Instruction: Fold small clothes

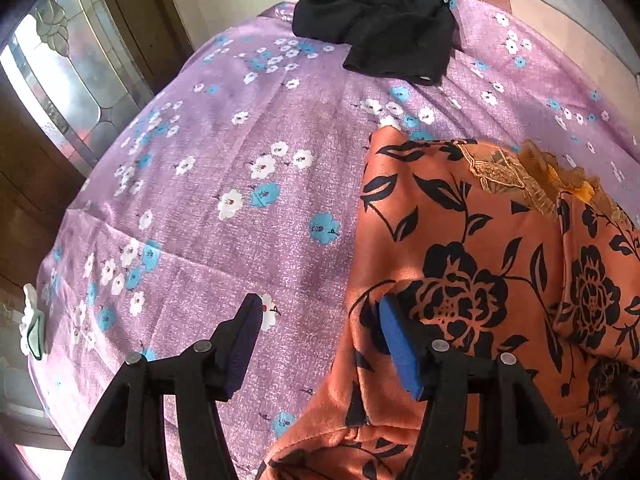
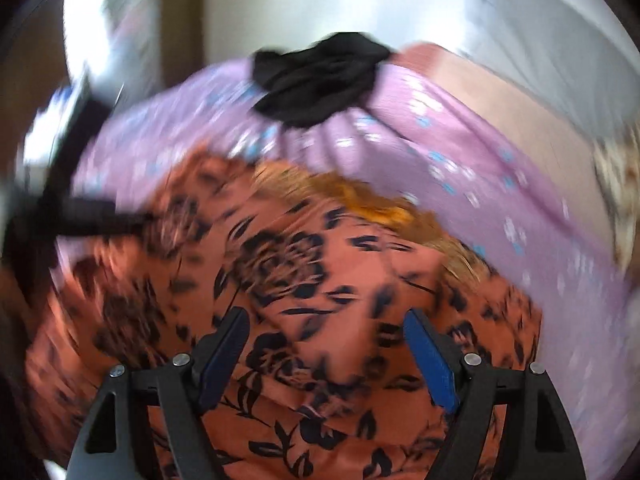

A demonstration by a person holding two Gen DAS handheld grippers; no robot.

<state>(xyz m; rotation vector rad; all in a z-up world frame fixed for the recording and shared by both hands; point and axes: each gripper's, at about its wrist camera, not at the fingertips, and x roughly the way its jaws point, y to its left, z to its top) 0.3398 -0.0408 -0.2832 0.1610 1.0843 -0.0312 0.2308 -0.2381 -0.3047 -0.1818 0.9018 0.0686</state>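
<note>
An orange garment [image 1: 472, 264] with black flowers and gold trim near its neckline lies on the purple flowered bedsheet [image 1: 224, 128]. My left gripper [image 1: 320, 312] is open over the garment's left edge. One finger is above the sheet and the other above the orange cloth, with nothing pinched. The right wrist view is blurred. In it my right gripper [image 2: 326, 316] hangs open over the middle of the orange garment [image 2: 304, 272], its pads apart from the cloth. A dark blurred shape [image 2: 96, 220] that may be the left gripper reaches in from the left.
A crumpled black garment [image 1: 380, 20] [image 2: 320, 76] lies at the far end of the bed. A glass-panelled wooden door [image 1: 60, 80] stands to the left. A small white object [image 1: 32, 320] sits by the bed's left edge. A peach surface [image 1: 560, 40] borders the sheet on the far right.
</note>
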